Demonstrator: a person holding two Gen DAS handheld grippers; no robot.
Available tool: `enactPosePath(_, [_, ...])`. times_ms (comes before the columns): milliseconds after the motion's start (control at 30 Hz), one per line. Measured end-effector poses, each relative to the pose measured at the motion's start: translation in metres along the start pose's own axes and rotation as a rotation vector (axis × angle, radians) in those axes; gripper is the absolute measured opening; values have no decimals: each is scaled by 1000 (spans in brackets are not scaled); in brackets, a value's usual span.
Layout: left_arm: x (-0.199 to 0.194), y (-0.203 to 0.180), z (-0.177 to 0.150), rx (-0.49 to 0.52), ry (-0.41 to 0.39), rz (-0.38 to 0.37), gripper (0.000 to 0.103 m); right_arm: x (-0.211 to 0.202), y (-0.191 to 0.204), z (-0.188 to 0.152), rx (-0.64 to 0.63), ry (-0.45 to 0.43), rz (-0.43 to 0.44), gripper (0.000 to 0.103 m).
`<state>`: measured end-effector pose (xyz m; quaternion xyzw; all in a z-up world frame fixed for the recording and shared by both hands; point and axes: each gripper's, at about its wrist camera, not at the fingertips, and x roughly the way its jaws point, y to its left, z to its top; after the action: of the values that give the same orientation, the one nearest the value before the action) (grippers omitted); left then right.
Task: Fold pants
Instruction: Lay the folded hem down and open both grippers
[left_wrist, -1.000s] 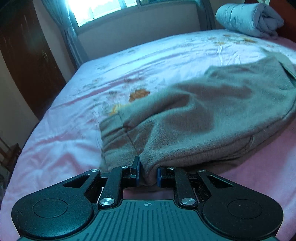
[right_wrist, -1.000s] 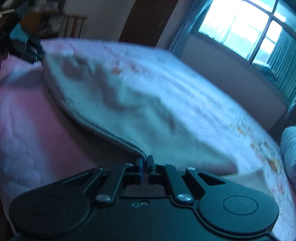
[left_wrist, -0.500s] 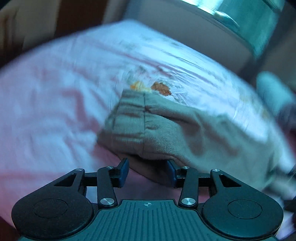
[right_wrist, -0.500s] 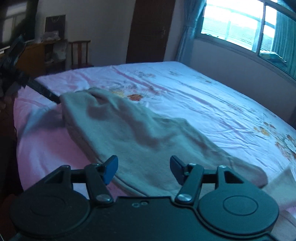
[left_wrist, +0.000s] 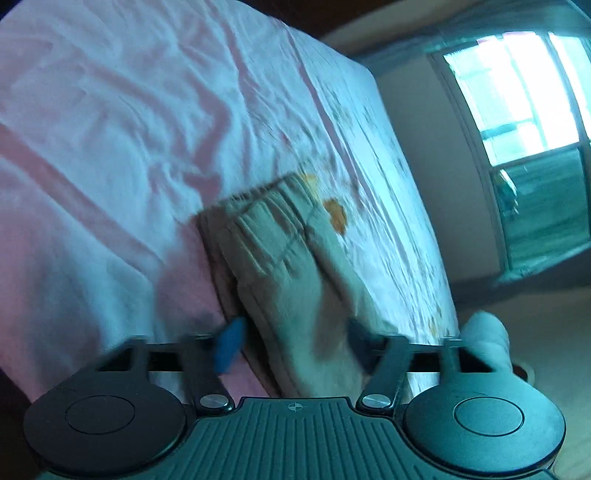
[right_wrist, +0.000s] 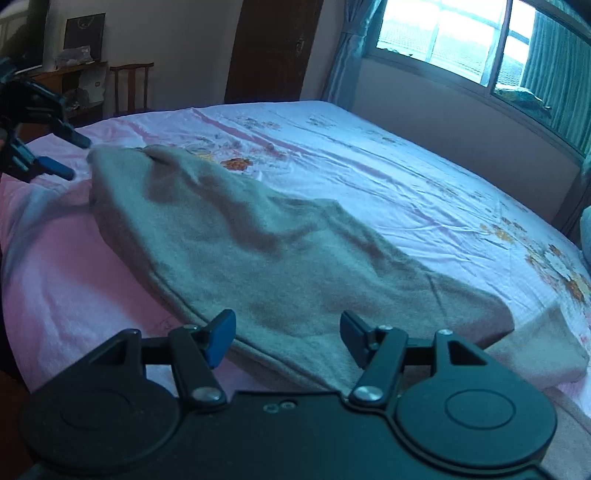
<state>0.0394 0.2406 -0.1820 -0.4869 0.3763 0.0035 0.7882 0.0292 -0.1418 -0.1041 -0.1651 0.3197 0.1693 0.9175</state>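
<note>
Grey pants (right_wrist: 280, 254) flat on bed (right_wrist: 388, 166); both grippers agape.

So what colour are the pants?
Grey-beige, plain with no pattern. The pants show best in the right wrist view, spread on the bed.

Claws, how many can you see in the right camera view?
2. The right claw sits open at the bottom edge, over the pants. The left claw is open at the far left, by the pants' other end.

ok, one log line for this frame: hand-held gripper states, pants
left hand-held gripper: open, at waistband end | right hand-held gripper: open, over near edge | pants: flat on bed sheet, unheld
</note>
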Motion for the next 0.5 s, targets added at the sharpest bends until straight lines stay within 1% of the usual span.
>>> enactPosePath(67, [2,-7,3,12,-3,2,69,2,-4,-1,16,3,2,55])
enactPosePath(133, [12,-14,4,17,27,39,69,2,-6,0,25,-2,2,55])
enactPosePath(200, [25,-18,4,0,45,28,69,-1,-7,1,35,-17,5,55])
enactPosePath(267, [35,-24,6,16,15,55,69,-4,-8,0,39,-29,3,55])
enactPosePath(300, [38,-26,7,16,-3,66,65,-4,-8,0,39,-28,1,55])
enactPosePath(333, [40,-27,7,15,-13,66,52,-4,-8,0,38,-24,0,55])
enactPosePath(400, [49,-29,9,26,-7,86,41,-6,-9,-1,40,-27,-7,55])
enactPosePath(467, [55,-27,10,20,-4,88,21,-8,-11,-2,50,-27,-13,54])
enactPosePath(500, [57,-28,9,39,-15,100,13,-9,-11,-3,54,-27,-15,53])
